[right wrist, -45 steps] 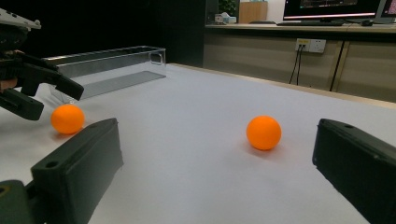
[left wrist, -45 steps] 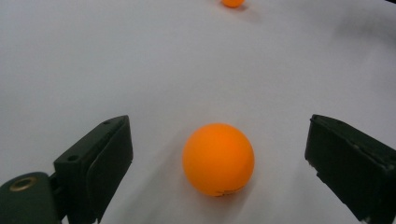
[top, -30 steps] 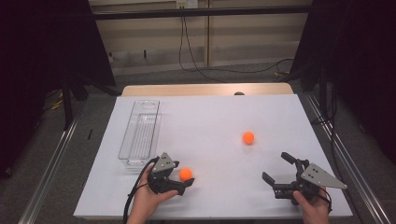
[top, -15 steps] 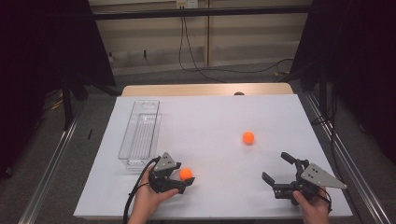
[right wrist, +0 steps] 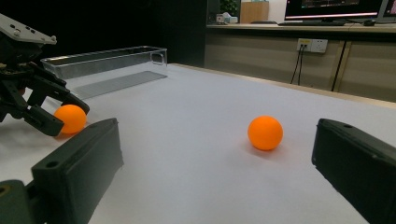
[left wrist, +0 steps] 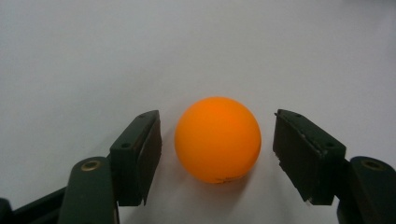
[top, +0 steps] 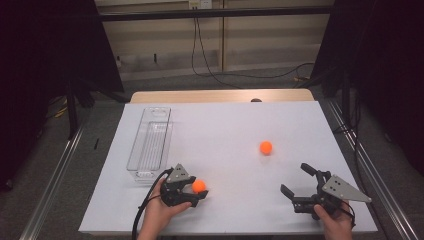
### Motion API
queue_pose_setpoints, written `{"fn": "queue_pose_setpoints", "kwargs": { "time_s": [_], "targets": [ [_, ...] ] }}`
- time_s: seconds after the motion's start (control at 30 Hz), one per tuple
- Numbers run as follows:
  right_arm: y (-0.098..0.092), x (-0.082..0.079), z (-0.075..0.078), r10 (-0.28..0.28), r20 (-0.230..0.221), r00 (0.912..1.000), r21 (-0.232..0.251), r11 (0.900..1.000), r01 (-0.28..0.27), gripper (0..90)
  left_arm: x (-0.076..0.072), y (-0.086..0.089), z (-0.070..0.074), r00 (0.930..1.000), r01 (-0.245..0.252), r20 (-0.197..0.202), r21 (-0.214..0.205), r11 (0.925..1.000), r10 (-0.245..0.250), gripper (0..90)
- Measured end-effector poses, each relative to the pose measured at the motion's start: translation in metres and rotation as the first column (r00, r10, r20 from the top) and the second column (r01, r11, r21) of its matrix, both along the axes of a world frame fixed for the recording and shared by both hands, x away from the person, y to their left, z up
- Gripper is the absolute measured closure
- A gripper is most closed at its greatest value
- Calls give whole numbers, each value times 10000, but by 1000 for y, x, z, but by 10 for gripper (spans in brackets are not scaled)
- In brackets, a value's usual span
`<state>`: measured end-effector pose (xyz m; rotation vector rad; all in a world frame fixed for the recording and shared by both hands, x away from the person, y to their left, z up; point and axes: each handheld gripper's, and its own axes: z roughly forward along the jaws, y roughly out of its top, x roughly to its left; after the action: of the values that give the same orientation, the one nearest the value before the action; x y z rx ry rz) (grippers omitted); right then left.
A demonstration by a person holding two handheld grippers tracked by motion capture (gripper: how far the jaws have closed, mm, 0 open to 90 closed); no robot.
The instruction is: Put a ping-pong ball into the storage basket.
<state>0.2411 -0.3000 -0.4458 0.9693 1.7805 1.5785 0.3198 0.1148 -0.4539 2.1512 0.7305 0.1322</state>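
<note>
Left gripper (left wrist: pixel 217 140) near table's (top: pixel 240 125) front edge, jaws just narrowing around orange ball (left wrist: pixel 217 138), gaps remaining, undersides cropped.

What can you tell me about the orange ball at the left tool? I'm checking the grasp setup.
The orange ball is a smooth, matt sphere, plastic by its look, with faint dark print near its base. It rests on the white table near the front edge, between the jaws of the left tool, which have just been closing. A narrow gap shows on each side; only the table touches it.
</note>
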Motion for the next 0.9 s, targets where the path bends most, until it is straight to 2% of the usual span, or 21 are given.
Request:
{"fn": "queue_pose_setpoints", "kwargs": {
  "time_s": [0.33, 0.9],
  "targets": [
    [0, 0, 0, 7, 31, 10000, -29, 10000, -7, 13, 1, 1, -1, 10000, 88, 37, 229, 9997, -89, 360],
    [0, -1, 1, 1, 68, 10000, -56, 10000, 0, 14, 3, 1, -2, 10000, -2, -26, 232, 9997, 3, 402]
  ]
}}
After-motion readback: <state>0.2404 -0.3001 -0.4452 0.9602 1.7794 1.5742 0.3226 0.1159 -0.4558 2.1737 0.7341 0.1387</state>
